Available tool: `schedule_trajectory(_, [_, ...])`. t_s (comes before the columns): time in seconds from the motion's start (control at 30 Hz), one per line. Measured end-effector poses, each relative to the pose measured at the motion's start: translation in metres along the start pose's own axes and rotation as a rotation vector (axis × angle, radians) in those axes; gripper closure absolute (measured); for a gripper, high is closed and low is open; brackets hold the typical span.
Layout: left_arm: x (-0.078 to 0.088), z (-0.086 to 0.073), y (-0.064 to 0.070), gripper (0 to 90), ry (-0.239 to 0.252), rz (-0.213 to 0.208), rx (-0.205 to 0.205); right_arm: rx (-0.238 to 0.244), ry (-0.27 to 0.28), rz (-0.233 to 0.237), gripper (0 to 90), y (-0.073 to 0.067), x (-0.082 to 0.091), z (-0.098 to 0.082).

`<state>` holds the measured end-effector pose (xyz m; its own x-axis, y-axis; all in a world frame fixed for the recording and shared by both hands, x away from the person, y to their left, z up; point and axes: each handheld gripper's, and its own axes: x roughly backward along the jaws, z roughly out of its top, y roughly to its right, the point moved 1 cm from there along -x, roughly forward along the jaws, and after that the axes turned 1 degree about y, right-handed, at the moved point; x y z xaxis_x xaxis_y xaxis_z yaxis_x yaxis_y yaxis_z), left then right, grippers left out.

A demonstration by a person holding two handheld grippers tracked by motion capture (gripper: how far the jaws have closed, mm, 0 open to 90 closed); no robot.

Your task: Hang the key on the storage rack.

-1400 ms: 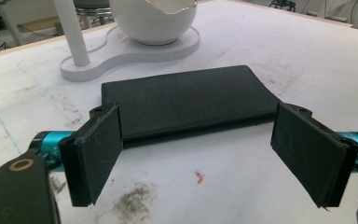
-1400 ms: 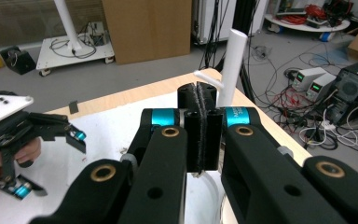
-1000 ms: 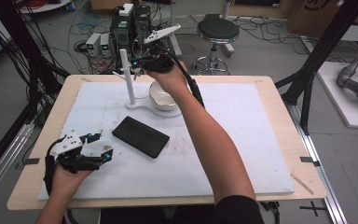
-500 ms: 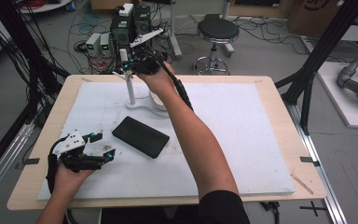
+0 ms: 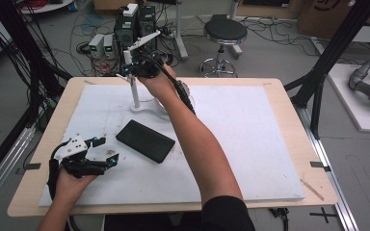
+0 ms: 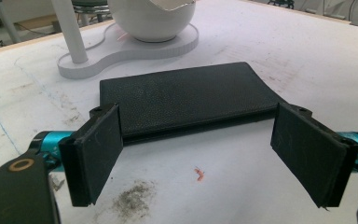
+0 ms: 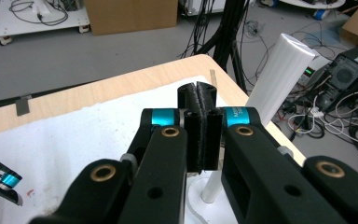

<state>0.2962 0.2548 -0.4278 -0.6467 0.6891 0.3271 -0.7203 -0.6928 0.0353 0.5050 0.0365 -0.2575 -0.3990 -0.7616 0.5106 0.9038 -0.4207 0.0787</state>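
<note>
Left claw [image 5: 101,150] spread wide, gripping nothing, resting low near the front-left of the worktop [image 5: 270,86]. Facing a black textured case [image 6: 186,95] lying flat just beyond the jaws, not touching them; same case [image 5: 145,140] near the middle-left of the white mat [image 5: 250,139]. Small red speck [image 6: 199,173] and a grey dust smudge [image 6: 133,200] on the mat between the jaws.

Right claw [image 7: 200,100] pressed shut, pads together, nothing visibly pinched between them. Raised high over the far-left part of the worktop, level with the top of a white upright post [image 7: 279,77]; seen from above, right claw [image 5: 127,65] just beside that post [image 5: 135,91]. Post standing on a flat white base [image 6: 126,49] that also carries a white bowl-shaped shell [image 6: 151,18] with a broken rim. Right forearm [image 5: 197,144] stretched diagonally across the mat, passing over the base and hiding most of the shell from the high view.

Beyond the far edge: a round black stool [image 5: 225,31], computer boxes [image 5: 137,24], tangled cables [image 5: 82,48] on the floor. Black frame struts [image 5: 327,57] at the right side.
</note>
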Motion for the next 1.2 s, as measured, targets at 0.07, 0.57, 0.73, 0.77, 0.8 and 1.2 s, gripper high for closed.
schedule_trajectory(0.07, [0.0,0.0,0.0,16.6,-0.001,0.0,0.0,-0.005,-0.009,-0.002,90.0,-0.003,0.0,0.0])
schedule_trajectory(0.57, [0.0,0.0,0.0,16.6,0.001,0.0,0.0,0.019,-0.017,-0.012,90.0,-0.01,-0.007,0.0])
schedule_trajectory(0.73, [0.0,0.0,0.0,16.6,0.0,0.0,0.001,0.013,-0.015,-0.008,90.0,-0.009,-0.005,0.0])
schedule_trajectory(0.77, [-0.001,0.0,0.0,16.6,-0.001,-0.001,0.001,0.009,-0.011,-0.01,90.0,-0.009,-0.003,0.0])
schedule_trajectory(0.8, [-0.001,0.0,0.0,16.6,-0.002,-0.002,0.0,0.009,-0.006,-0.008,90.0,-0.008,-0.001,-0.001])
schedule_trajectory(1.2, [-0.005,0.001,0.002,16.6,-0.012,-0.01,-0.005,-0.055,0.042,-0.007,65.9,-0.001,0.057,-0.041])
